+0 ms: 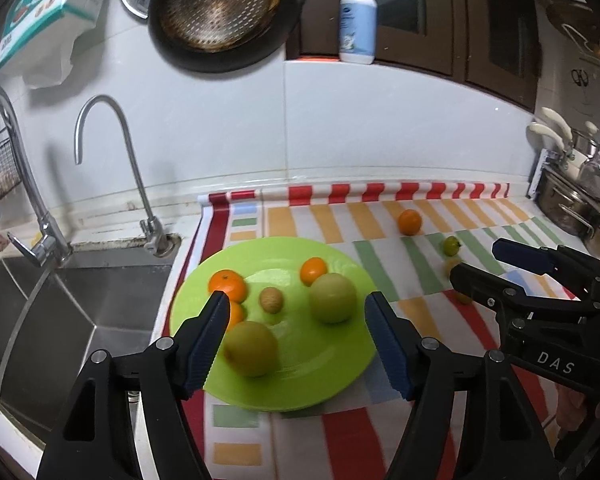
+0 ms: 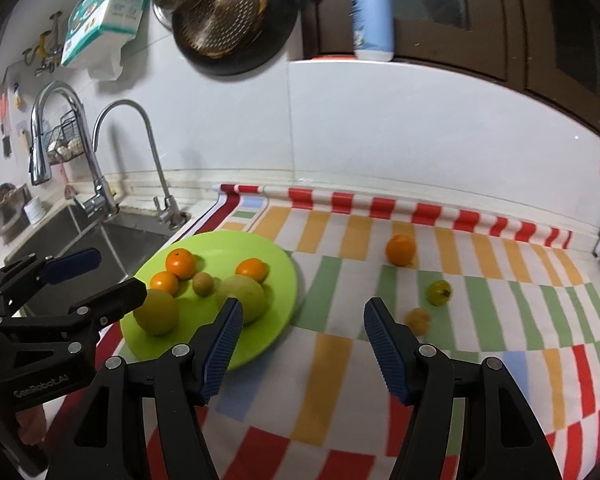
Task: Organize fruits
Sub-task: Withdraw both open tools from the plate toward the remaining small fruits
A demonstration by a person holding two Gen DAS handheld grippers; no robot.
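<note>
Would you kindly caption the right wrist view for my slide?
Open right tongs above striped cloth; six fruits on green plate, three loose fruits right.

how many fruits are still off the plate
3, all on the striped cloth right of the green plate: an orange farthest back, a small green fruit, and a small yellowish fruit nearest.

round lime-green plastic plate (image 2: pixel 284 280) on striped checked cloth (image 2: pixel 340 360), right of steel sink (image 1: pixel 80 300) | six fruits on plate | small round orange (image 2: pixel 400 249), green-yellow tomato (image 2: pixel 439 292), small yellowish fruit (image 2: pixel 418 320) on cloth right of plate
</note>
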